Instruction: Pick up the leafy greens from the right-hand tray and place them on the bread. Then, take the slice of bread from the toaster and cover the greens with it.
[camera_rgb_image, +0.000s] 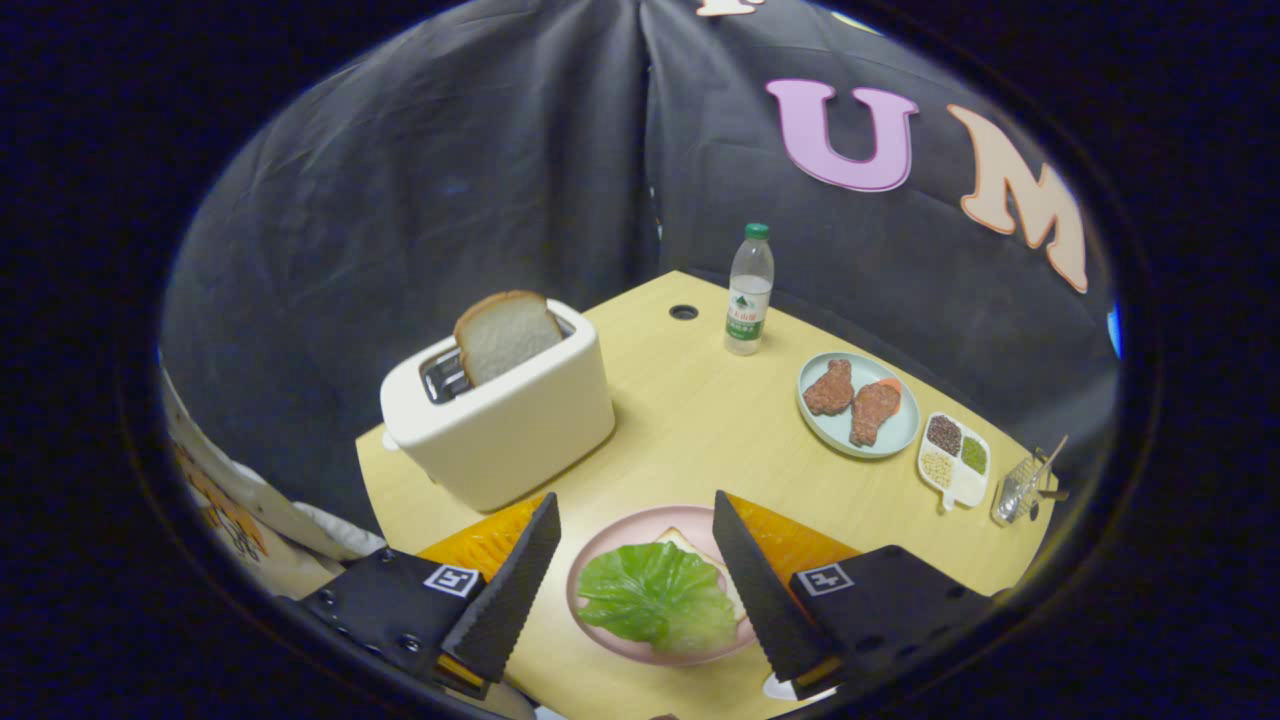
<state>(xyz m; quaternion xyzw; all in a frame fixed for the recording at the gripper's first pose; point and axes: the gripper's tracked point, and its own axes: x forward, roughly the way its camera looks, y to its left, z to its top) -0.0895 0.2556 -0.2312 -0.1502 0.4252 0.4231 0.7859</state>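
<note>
The leafy greens (655, 597) lie on a slice of bread (684, 541) on a pink plate (615, 540), right below and between my fingers. Just a corner of that bread peeks out beyond the greens. My gripper (635, 520) hangs open above the plate, its black ridged fingers (517, 580) wide apart with nothing held. Beyond the left finger stands a white toaster (505, 415) with a slice of bread (505, 335) sticking up from its slot.
An orange mat (790, 535) lies under the pink plate. A water bottle (750, 290) stands at the table's far edge. To the right are a pale blue plate (900, 430) with two pieces of meat, a white divided dish (955, 460) of grains and a small wire basket (1022, 490).
</note>
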